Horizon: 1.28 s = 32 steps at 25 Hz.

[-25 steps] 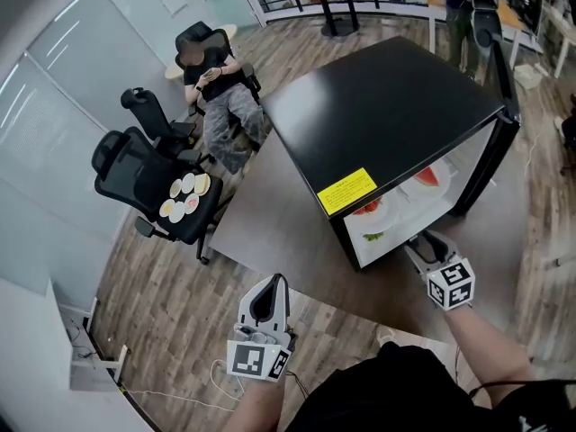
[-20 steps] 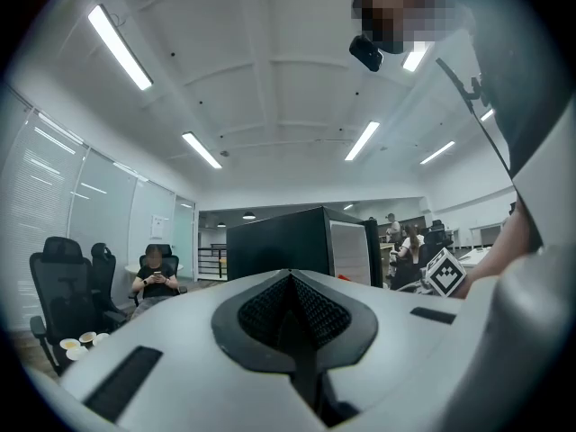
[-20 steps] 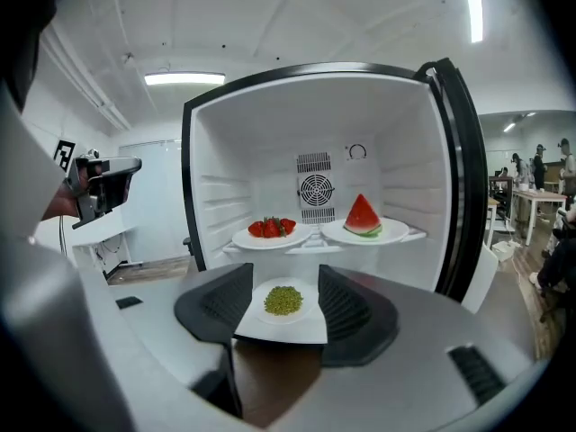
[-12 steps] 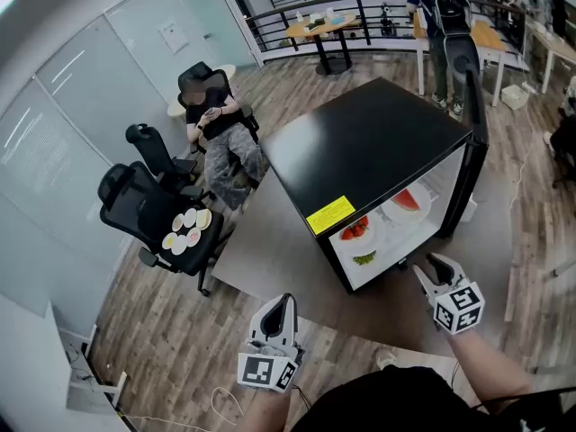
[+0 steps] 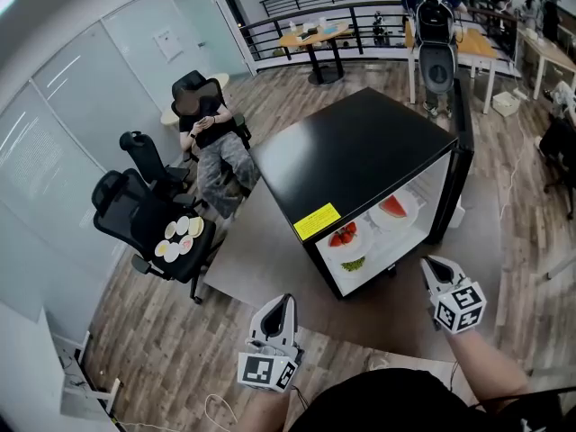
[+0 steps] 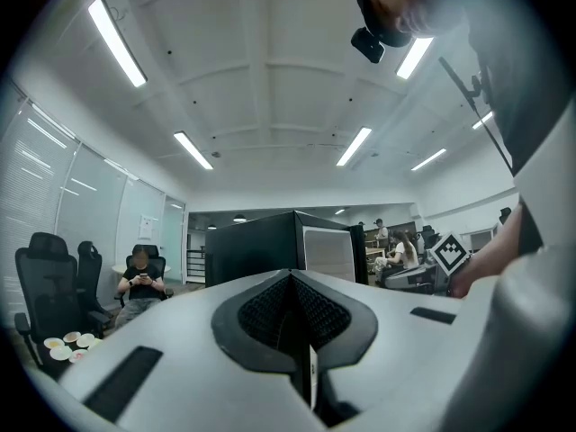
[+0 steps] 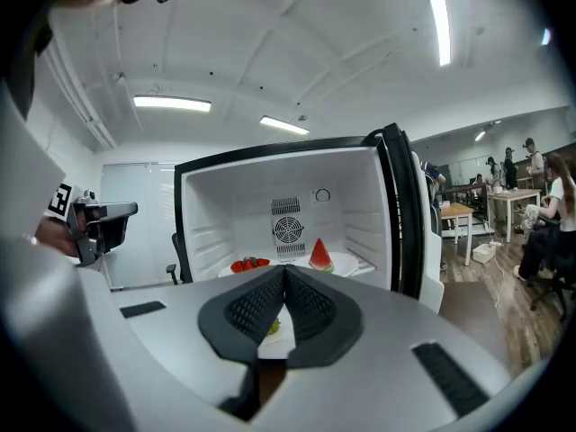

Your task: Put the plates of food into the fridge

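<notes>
1. The black fridge (image 5: 360, 160) stands on a grey mat (image 5: 256, 259) on the wooden floor, with its door (image 5: 462, 147) swung wide open
2. On the white shelf inside, the strawberry plate (image 5: 346, 238) lies just beside the watermelon plate (image 5: 394, 210); the plate with greens (image 5: 353, 264) lies lower, nearer the fridge's front edge
3. The right tongs (image 5: 430, 265) hang in front of the open fridge, pointing into it; their jaws have just been closing and are now clenched tip to tip with nothing between them, clear of all three plates
4. The left tongs (image 5: 282, 301) are clenched too, empty, held level off the fridge's near corner and apart from it
5. Well to the left, a black office chair (image 5: 135, 210) carries several small plates (image 5: 177, 238) on its seat; beyond it a seated person (image 5: 211, 142) looks down at a phone
</notes>
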Each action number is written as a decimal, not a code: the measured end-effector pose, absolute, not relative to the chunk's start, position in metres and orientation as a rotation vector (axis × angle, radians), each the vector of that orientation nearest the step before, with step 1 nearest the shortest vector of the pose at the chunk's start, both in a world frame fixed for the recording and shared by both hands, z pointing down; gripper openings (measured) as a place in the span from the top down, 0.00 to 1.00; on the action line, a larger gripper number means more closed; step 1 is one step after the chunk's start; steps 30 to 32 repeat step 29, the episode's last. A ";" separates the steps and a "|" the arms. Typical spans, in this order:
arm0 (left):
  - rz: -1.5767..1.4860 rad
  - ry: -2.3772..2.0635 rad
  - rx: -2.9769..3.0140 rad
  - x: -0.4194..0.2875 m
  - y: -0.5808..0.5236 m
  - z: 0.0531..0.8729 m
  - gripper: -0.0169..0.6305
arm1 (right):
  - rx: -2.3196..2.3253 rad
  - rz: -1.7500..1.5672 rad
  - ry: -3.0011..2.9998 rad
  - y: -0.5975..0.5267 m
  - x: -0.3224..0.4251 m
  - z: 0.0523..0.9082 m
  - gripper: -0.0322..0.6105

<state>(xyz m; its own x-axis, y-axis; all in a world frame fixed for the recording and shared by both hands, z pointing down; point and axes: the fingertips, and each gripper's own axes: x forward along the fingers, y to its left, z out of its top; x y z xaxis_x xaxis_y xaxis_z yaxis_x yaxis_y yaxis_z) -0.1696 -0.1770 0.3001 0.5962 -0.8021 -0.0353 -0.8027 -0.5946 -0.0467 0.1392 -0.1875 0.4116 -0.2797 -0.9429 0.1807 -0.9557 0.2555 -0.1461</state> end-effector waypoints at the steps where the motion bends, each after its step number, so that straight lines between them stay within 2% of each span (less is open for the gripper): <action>1: 0.017 1.391 -2.754 -0.170 -0.177 0.301 0.97 | 1.848 0.351 -2.445 -0.187 0.139 0.411 0.94; 18: 0.056 1.442 -2.726 -0.179 -0.174 0.291 0.97 | 1.829 0.285 -2.481 -0.200 0.129 0.385 0.94; 32: 0.039 1.519 -2.691 -0.191 -0.166 0.301 0.97 | 1.758 0.308 -2.537 -0.211 0.108 0.405 0.94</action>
